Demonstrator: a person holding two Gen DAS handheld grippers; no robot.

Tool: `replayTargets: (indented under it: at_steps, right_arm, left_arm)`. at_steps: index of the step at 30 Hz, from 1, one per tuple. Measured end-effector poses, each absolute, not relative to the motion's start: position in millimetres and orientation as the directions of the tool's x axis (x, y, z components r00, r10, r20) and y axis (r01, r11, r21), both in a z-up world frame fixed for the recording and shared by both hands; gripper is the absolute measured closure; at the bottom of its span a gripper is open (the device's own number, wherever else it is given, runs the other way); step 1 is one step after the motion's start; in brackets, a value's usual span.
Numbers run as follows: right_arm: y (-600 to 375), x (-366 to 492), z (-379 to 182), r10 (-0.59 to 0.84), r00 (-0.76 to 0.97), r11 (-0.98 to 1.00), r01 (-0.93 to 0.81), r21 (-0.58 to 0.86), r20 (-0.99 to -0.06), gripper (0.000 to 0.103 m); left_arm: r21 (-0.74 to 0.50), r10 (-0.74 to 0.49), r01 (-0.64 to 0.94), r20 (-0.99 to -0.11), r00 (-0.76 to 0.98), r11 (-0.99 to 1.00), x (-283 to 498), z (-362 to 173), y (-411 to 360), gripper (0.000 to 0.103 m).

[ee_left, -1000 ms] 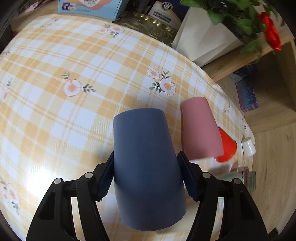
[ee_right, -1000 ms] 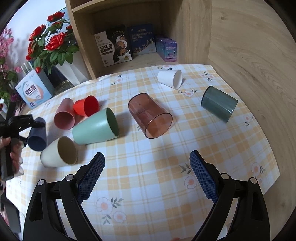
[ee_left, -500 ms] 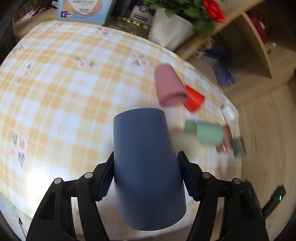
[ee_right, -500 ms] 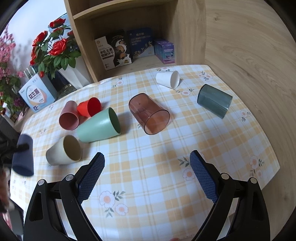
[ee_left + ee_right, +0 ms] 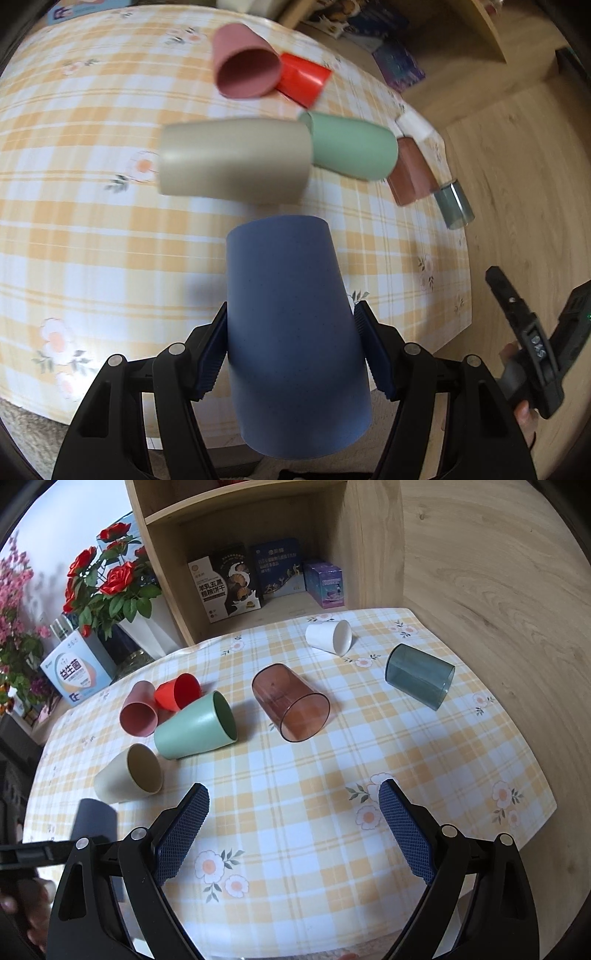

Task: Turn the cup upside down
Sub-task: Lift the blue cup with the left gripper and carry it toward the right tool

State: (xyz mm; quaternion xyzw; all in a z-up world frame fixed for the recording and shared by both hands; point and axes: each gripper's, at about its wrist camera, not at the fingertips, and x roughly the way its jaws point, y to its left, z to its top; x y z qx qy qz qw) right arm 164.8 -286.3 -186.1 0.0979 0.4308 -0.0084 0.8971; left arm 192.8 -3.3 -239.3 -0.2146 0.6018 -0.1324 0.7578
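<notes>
My left gripper (image 5: 291, 347) is shut on a dark blue cup (image 5: 291, 332), its closed base pointing away from me, held above the near left part of the checked tablecloth (image 5: 92, 240). The blue cup also shows in the right wrist view (image 5: 94, 819) at the left edge, above the cloth. My right gripper (image 5: 291, 830) is open and empty over the near middle of the table. It shows in the left wrist view at the right edge (image 5: 532, 347).
Several cups lie on their sides: beige (image 5: 127, 775), green (image 5: 192, 727), pink (image 5: 138, 710), red (image 5: 177, 692), brown clear (image 5: 291, 703), grey clear (image 5: 419, 675), white (image 5: 328, 637). A shelf with boxes (image 5: 229, 583) and a flower vase (image 5: 110, 590) stand behind.
My left gripper has swung with the blue cup toward the near table edge, now facing the beige and green cups. The right gripper has drawn back a little.
</notes>
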Motion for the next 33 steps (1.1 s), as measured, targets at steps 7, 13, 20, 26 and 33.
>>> replayTargets:
  at_steps: [7,13,20,26,33]
  right_arm:
    - [-302.7,166.4,-191.3,0.051,0.618,0.977,0.130,0.166,-0.785,0.013]
    - [-306.3,168.5,-193.9,0.050,0.614,0.977,0.134,0.166,-0.788,0.013]
    - [-307.3,171.6,-198.2,0.047,0.603,0.977,0.139,0.164,-0.796,0.013]
    - [-309.4,172.3,-199.0,0.045,0.602,0.975,0.147,0.166,-0.797,0.013]
    - [-307.6,171.0,-198.0,0.046,0.599,0.976,0.142,0.163,-0.800,0.013]
  left_arm:
    - [-0.463,-0.454,-0.011,-0.873,0.178,0.886,204.9,-262.1,-47.1,0.039]
    - [-0.439,-0.435,0.015,-0.883,0.178,0.898,217.4,-271.9,-70.1,0.039]
    - [-0.401,-0.395,0.007,-0.898,0.193,0.916,224.4,-279.9,-80.7,0.039]
    - [-0.383,-0.381,0.033,-0.901,0.206,0.923,222.9,-279.0,-84.3,0.039]
    - [-0.385,-0.383,0.031,-0.904,0.188,0.923,221.1,-279.4,-83.4,0.037]
